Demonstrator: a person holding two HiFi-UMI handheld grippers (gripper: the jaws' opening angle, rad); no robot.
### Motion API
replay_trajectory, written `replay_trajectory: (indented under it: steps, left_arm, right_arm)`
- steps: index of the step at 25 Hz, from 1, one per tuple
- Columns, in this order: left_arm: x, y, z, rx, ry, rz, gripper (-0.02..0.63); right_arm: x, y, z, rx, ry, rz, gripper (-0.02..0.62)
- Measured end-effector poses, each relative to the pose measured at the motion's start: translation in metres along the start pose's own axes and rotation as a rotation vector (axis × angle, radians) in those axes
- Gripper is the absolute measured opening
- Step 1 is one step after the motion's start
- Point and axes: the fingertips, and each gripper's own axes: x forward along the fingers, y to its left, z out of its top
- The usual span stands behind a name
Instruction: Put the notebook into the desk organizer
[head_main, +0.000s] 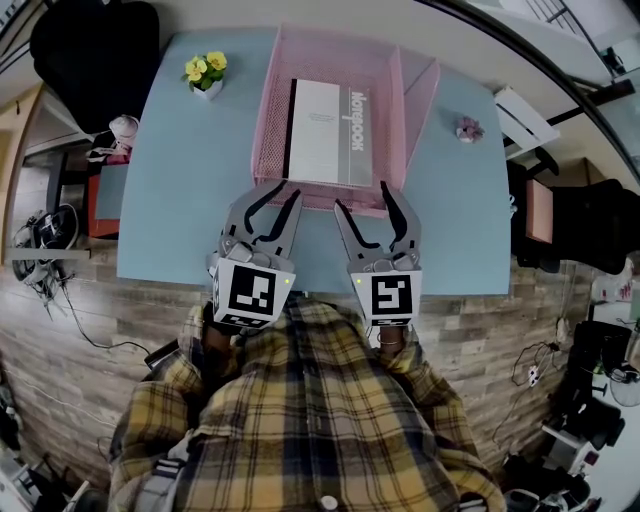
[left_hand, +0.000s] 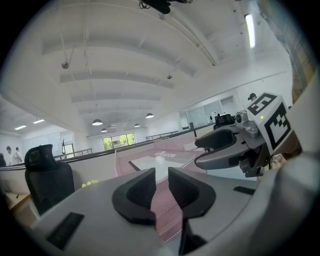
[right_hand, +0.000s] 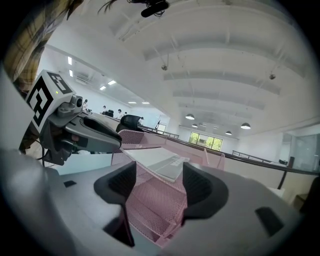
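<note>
A white and grey notebook (head_main: 325, 130) lies flat inside the pink mesh desk organizer (head_main: 268, 100) on the blue table. Both grippers hover side by side at the organizer's near edge and point into it. My left gripper (head_main: 285, 195) has its jaws a narrow gap apart with nothing held. My right gripper (head_main: 362, 197) stands wider open and is also empty. In the left gripper view, pink mesh (left_hand: 167, 215) shows through the gap of the left gripper (left_hand: 161, 175), with the notebook (left_hand: 160, 161) beyond. The right gripper view shows the right gripper (right_hand: 159, 172), the organizer (right_hand: 160, 205) and the notebook (right_hand: 162, 162).
On the table (head_main: 180, 200), a small pot of yellow flowers (head_main: 205, 72) stands at the far left. A small purple ornament (head_main: 469, 128) sits at the far right. A black chair (head_main: 95, 50) stands behind the table's left corner. Cables and gear lie on the floor on both sides.
</note>
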Motion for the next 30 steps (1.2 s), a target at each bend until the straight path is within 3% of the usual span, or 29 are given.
replay_trajectory:
  steps: [12,23,30]
  left_arm:
    - [-0.035,-0.015,-0.006,-0.102,-0.028,-0.013,0.067]
    - [-0.049,-0.029,-0.031,-0.207,0.016,-0.048,0.037]
    - [-0.049,-0.028,-0.045,-0.256,0.044,-0.051,0.006]
  right_arm:
    - [-0.037,0.002,-0.007,0.128,-0.020,0.009,0.266]
    - [-0.063,0.007,-0.036,0.277,0.027,0.038,0.158]
    - [-0.068,0.012,-0.051,0.332,0.060,0.061,0.046]
